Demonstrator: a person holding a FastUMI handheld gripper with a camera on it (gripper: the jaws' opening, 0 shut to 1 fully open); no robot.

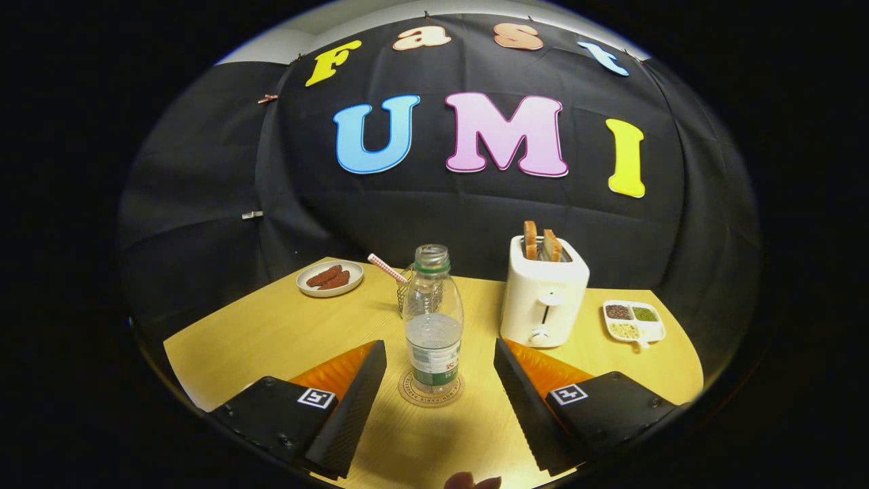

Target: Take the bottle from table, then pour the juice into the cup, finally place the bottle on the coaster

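A clear plastic bottle (433,319) with no cap and a green label stands upright on a round coaster (430,392) on the wooden table. It is partly filled with clear liquid. My gripper (440,387) is open, its two black fingers spread wide on either side of the bottle's base without touching it. Just behind the bottle a glass cup (406,291) holds a red-and-white striped straw (387,268); the bottle hides most of the cup.
A white toaster (543,299) with two bread slices stands to the right of the bottle. Beyond it lies a small divided dish (634,320) of seeds. At the back left, a plate (330,278) carries sausages. The table's edges (204,353) are close on both sides.
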